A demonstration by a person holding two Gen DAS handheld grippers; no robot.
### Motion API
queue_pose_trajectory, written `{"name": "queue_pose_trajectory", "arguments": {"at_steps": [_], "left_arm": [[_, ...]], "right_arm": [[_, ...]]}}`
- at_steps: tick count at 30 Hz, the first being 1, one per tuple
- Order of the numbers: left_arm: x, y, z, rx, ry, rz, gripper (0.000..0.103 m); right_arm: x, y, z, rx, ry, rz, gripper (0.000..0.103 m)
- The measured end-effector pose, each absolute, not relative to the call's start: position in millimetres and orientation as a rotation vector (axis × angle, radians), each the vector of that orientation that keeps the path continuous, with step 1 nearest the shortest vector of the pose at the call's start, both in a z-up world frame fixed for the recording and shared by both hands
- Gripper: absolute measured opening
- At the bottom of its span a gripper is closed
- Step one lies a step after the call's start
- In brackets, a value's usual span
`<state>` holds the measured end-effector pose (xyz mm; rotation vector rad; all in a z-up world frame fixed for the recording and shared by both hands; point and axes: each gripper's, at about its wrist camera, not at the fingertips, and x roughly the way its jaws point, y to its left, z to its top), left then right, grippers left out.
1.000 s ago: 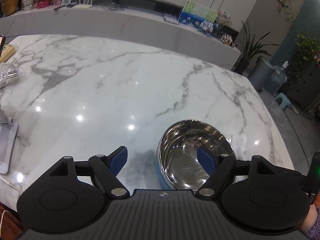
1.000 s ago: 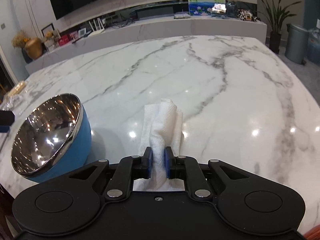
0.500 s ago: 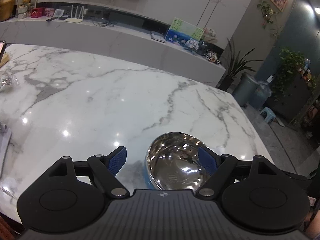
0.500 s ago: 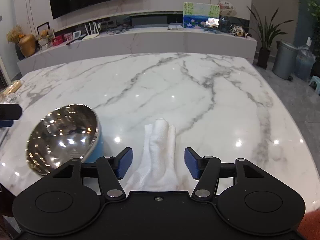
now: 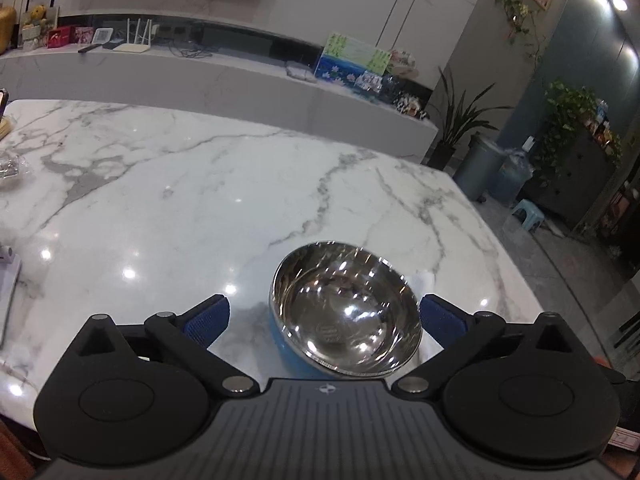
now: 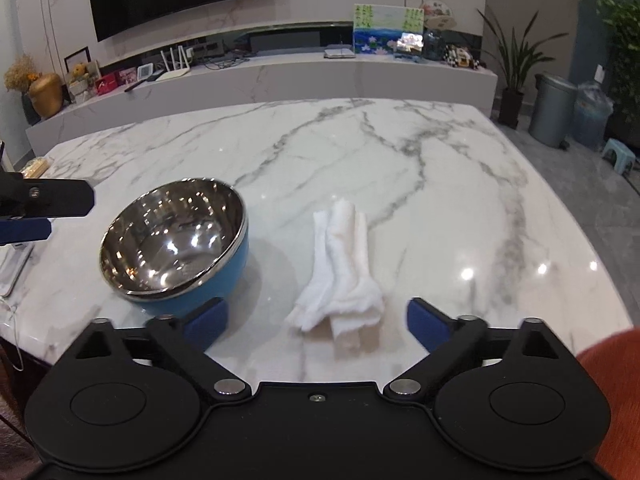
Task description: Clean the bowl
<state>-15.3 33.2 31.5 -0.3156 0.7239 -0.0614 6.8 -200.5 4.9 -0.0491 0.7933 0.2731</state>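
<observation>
A steel bowl with a blue outside (image 5: 346, 308) (image 6: 172, 240) stands on the white marble table (image 5: 200, 200) near its front edge. My left gripper (image 5: 324, 316) is open, raised just behind the bowl, its fingers to either side of it and not touching. A crumpled white paper towel (image 6: 342, 272) lies on the table right of the bowl; a corner of it shows behind the bowl in the left wrist view (image 5: 422, 280). My right gripper (image 6: 316, 320) is open and empty, just behind the towel's near end. The left gripper's finger shows at the far left of the right wrist view (image 6: 44, 202).
A white flat device (image 6: 14, 264) lies at the table's left edge, with a clear wrapper (image 5: 10, 168) farther back. The table's front edge is close under both grippers. A long marble shelf (image 6: 280, 76) with a router, pictures and ornaments runs behind the table.
My right gripper opened and let go of the paper towel, which now lies on the table, and drew back. My left gripper pulled back and up from the bowl, staying open.
</observation>
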Motion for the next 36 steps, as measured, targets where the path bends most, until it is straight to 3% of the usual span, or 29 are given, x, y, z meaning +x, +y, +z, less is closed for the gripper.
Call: {"name": "queue_pose_trajectory", "arguments": {"at_steps": [21, 36], "left_arm": [[-16.8, 18.7, -4.8, -0.219, 0.902, 0.007, 0.102], [-14.8, 13.3, -5.5, -0.181, 0.900, 0.022, 0.101]], "right_arm": [[-13.5, -181.6, -0.1, -0.083, 0.776, 0.296, 0.099], [-9.4, -184.6, -0.9, -0.063, 0.778, 0.302, 0.099]]}}
